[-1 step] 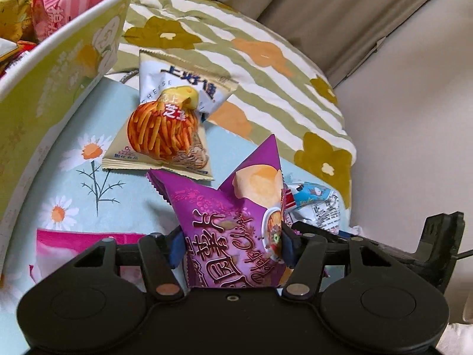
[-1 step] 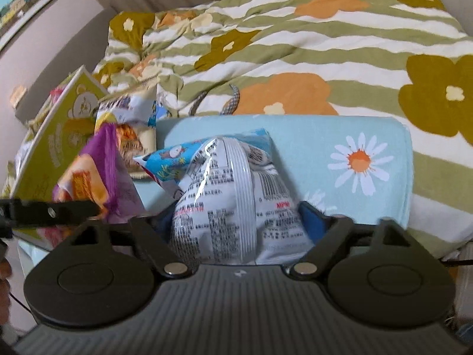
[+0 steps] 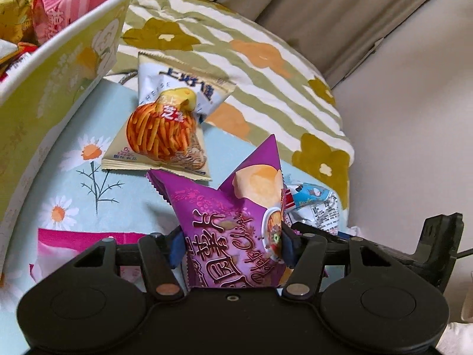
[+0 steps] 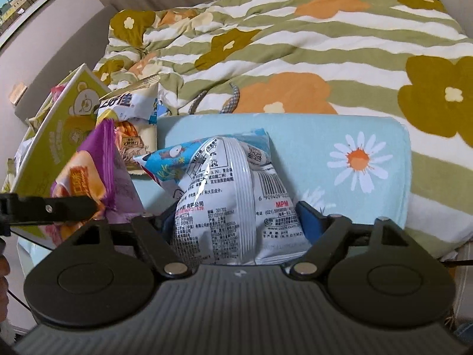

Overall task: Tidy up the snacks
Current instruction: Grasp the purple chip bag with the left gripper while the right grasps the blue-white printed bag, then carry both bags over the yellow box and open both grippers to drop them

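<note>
My left gripper [image 3: 232, 247] is closing, its blue pads pressing both sides of a purple chip bag [image 3: 224, 207] that stands up between them. Close to its right lies a white-and-blue snack bag [image 4: 230, 177], printed back facing up. The right gripper [image 4: 236, 219] is closing on that bag, and its pads touch the bag's sides. A cheese-stick bag [image 3: 165, 124] lies flat just beyond the purple one. In the right wrist view the purple bag [image 4: 97, 174] and the left gripper's finger [image 4: 47, 207] show at the left.
A green-yellow cardboard box [image 3: 59, 74] holding several snack packs stands at the left. A pink bag [image 3: 74, 245] lies near the left gripper. Everything rests on a light blue daisy cloth [image 4: 354, 136] over a striped flowered blanket [image 3: 266, 68]. A wall [image 3: 414, 118] bounds the right.
</note>
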Available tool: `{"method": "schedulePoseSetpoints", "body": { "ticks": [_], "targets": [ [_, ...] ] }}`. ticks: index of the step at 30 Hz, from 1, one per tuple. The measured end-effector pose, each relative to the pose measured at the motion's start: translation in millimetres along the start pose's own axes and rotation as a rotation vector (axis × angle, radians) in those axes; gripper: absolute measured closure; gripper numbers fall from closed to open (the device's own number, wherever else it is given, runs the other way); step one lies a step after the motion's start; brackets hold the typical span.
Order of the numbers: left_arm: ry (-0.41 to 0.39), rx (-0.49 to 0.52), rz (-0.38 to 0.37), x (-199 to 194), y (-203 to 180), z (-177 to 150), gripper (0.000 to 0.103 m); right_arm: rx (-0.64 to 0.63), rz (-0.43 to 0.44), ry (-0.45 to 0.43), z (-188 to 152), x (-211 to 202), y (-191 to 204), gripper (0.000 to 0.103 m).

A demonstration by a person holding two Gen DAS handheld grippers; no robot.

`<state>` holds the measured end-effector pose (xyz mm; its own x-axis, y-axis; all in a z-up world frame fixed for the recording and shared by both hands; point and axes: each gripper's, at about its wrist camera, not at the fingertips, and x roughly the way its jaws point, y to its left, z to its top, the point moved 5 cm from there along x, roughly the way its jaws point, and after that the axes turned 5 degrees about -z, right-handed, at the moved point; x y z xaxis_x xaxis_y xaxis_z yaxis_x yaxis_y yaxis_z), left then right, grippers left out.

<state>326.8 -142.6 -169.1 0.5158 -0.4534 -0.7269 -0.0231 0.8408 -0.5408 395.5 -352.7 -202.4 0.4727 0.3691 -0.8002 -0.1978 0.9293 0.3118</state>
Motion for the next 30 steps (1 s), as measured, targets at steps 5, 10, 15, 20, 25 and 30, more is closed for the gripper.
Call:
{"method": "schedulePoseSetpoints", "body": {
  "ticks": [5,10,15,20,25,30],
  "targets": [
    [-0.032,0.026,-0.044,-17,-15,2,0.038,0.018,-0.013,-0.056,-2,-27,7,0.013],
    [-0.084,0.059,-0.073,-38,-26,7,0.038,-0.003,-0.049,-0.116,0,-57,25,0.013],
    [-0.142,0.068,-0.089,-67,-24,14,0.038,-0.029,-0.045,-0.166,6,-79,48,0.013],
    [-0.215,0.082,-0.087,-106,-18,26,0.038,-0.059,-0.019,-0.213,17,-96,81,0.013],
    [-0.303,0.105,-0.054,-150,-2,43,0.038,-0.100,0.020,-0.261,33,-108,126,0.013],
    [-0.373,0.131,0.008,-193,30,68,0.038,-0.143,0.043,-0.309,49,-113,183,0.013]
  ]
}}
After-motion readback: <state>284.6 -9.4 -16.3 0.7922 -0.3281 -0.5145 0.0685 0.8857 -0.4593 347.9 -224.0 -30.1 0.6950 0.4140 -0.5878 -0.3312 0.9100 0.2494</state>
